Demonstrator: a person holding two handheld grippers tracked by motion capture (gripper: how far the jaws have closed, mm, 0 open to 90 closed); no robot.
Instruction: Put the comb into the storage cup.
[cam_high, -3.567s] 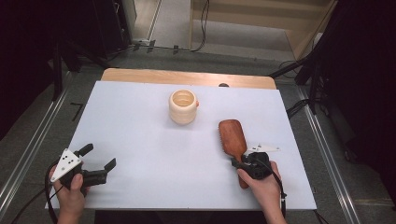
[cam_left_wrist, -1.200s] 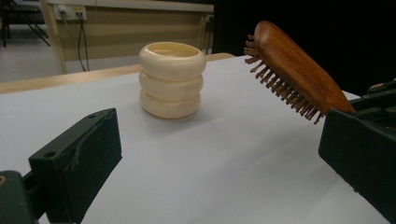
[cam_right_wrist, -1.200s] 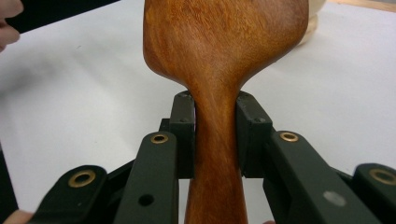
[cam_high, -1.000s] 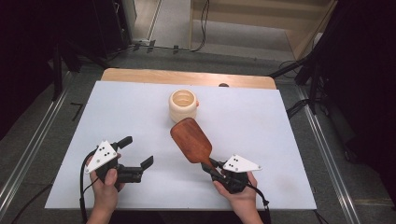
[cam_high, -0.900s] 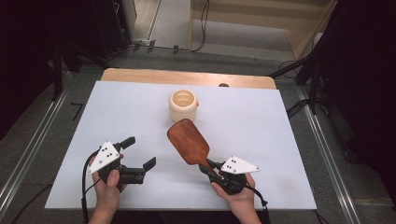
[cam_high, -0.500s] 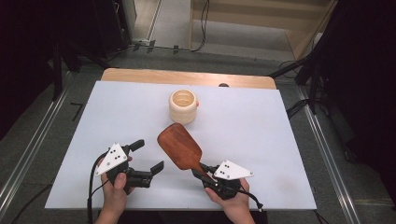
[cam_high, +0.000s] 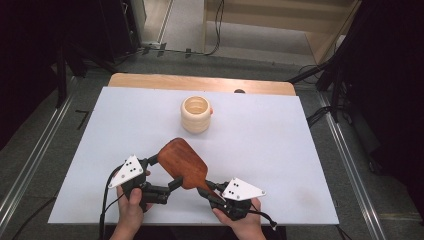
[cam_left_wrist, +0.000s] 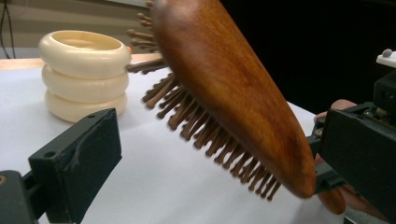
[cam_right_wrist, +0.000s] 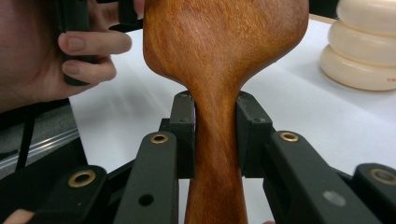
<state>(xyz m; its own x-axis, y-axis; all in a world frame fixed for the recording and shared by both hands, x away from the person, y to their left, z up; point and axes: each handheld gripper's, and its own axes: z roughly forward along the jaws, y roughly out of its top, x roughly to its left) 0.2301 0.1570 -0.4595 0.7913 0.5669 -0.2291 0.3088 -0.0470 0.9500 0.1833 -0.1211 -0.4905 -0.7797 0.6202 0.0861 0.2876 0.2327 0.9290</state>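
Two open jaws of the left gripper (cam_high: 161, 176) flank the hairbrush (cam_high: 183, 163) head at lower centre, where a misjudged closing risks twisting its handle from the clamped right gripper (cam_high: 210, 191).

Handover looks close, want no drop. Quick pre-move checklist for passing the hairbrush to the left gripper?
1. right gripper clamped on the hairbrush handle: ok, both pads press the neck.
2. left gripper open: ok, jaws stand apart.
3. Brush head between the left jaws: ok, one jaw either side in the high view, no pad touching yet.
4. Bristles clear of the table: ok, head tilted above it, bristles down.
5. Ringed cream cup out of the way: ok, stands apart, farther back.
6. Left pads meeting wood rather than bristles: cannot tell.
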